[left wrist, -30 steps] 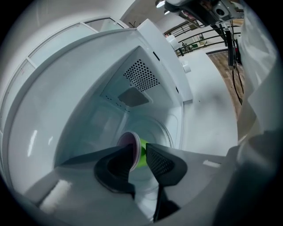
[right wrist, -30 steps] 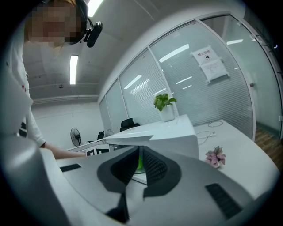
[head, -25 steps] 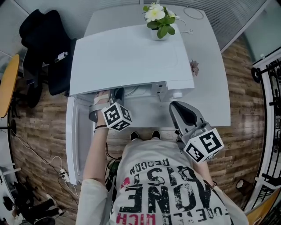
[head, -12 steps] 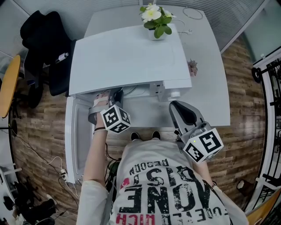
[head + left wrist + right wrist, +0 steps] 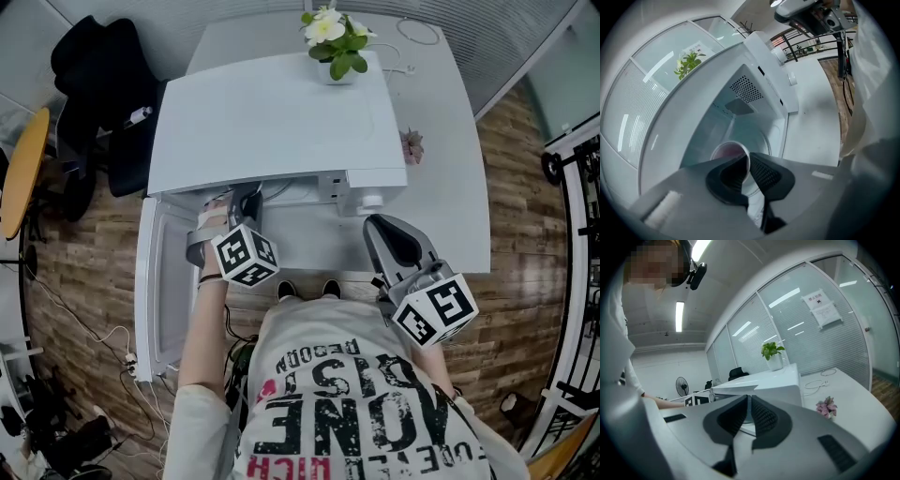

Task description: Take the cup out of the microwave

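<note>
Down inside the microwave [image 5: 761, 75], got the left gripper [image 5: 748, 158] clamped on the near rim of the cup [image 5: 727, 152], one pad inside the lip, one outside; just been closing those jaws onto that thin wall. Looks like a light, thin-walled cup, probably a bit slick and squashy, so best held right there at the rim with a gentle squeeze and kept level coming out. Seems to hold something dark reddish, can't tell how full, so no tipping. Sits on the turntable [image 5: 764, 138], door [image 5: 155, 281] swung open to the left. Further out, got the right gripper [image 5: 749, 401] parked over the worktop [image 5: 450, 187], jaws together, holding nothing. Also spotted a potted plant [image 5: 336, 37] by the back of the microwave's top.
</note>
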The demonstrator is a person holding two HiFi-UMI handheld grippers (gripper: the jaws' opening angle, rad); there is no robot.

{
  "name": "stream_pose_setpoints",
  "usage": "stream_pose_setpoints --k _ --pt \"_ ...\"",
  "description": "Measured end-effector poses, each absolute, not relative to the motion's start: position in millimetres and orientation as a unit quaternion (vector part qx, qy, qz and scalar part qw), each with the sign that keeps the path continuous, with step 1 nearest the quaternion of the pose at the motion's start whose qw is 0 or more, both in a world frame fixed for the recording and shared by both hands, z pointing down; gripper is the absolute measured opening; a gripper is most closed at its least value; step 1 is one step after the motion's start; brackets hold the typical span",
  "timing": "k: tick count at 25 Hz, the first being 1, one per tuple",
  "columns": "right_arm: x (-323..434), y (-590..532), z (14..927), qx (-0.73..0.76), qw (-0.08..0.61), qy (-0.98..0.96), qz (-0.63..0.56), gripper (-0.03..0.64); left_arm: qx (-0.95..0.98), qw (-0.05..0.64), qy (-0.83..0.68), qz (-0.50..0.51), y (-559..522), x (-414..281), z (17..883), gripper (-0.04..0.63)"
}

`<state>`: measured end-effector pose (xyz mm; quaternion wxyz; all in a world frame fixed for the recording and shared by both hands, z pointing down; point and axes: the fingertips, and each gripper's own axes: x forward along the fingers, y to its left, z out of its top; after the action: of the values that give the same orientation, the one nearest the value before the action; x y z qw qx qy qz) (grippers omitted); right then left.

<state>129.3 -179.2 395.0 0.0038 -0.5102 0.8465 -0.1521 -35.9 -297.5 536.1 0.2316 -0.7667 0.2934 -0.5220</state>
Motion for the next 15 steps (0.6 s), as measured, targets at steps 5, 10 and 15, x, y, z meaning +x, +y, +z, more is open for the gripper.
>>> stream_pose_setpoints --k 5,10,15 --pt "131.7 -178.6 392.7 -0.499 0.007 0.854 -0.148 0.034 -0.765 0.226 0.303 -0.521 -288.3 -36.1 532.2 0.034" --pt "133.0 -176.9 389.5 -0.487 0.011 0.862 -0.140 0.034 -0.765 0.219 0.316 -0.517 -278.6 -37.7 524.5 0.034" --pt "134.1 -174.8 390.2 -0.480 0.011 0.866 -0.140 0.034 -0.764 0.217 0.327 -0.513 -267.1 -40.0 514.0 0.034"
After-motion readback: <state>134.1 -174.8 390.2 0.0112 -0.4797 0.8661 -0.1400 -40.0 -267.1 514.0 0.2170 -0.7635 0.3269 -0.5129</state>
